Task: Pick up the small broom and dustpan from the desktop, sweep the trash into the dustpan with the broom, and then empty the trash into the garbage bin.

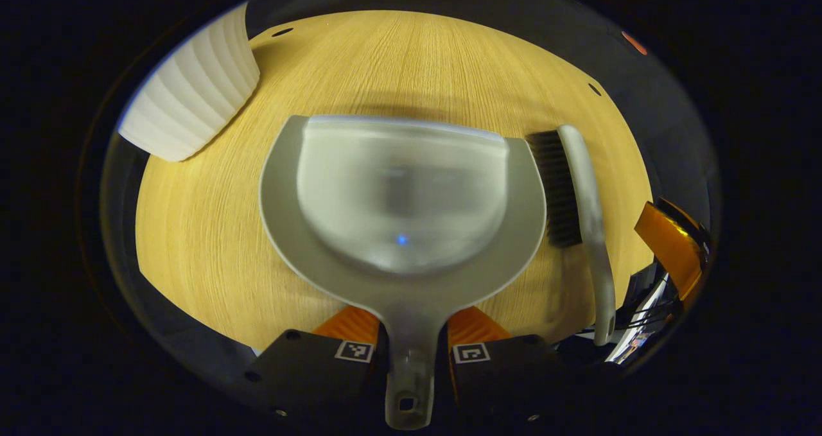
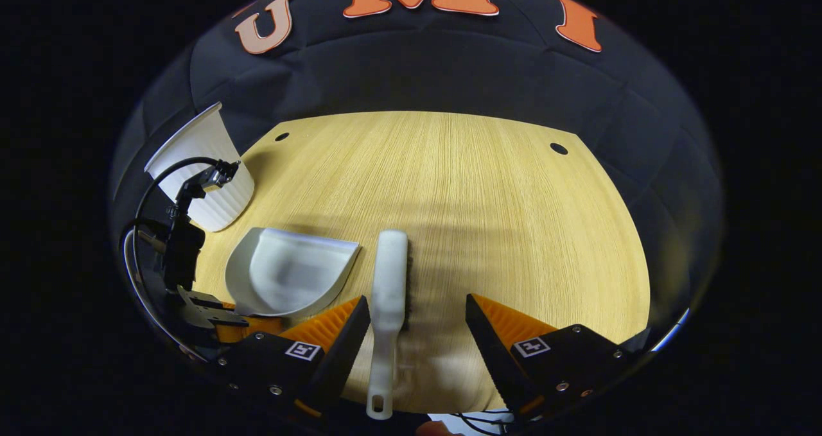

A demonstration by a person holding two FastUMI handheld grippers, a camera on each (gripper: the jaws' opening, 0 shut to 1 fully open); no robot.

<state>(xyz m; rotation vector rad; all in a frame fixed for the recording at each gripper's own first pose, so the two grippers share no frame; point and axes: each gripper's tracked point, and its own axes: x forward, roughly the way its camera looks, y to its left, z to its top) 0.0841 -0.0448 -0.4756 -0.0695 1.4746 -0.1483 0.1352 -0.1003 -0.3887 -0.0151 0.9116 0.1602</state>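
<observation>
Lying flat, grey dustpan (image 1: 411,185) beside white broom (image 1: 587,198) with dark bristles

I see a pale grey dustpan (image 1: 411,192), a white broom (image 2: 388,295) with black bristles (image 1: 559,189), a ribbed white bin (image 1: 192,92), and a light wood-grain surface (image 2: 488,211).

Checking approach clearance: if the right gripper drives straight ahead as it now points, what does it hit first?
Likely the broom, lying between the open right gripper fingers, nearer one side. Beyond it, bare desktop.

pale wood-grain desktop (image 2: 488,185) with small dark holes, black cloth wall (image 2: 449,63) behind
</observation>
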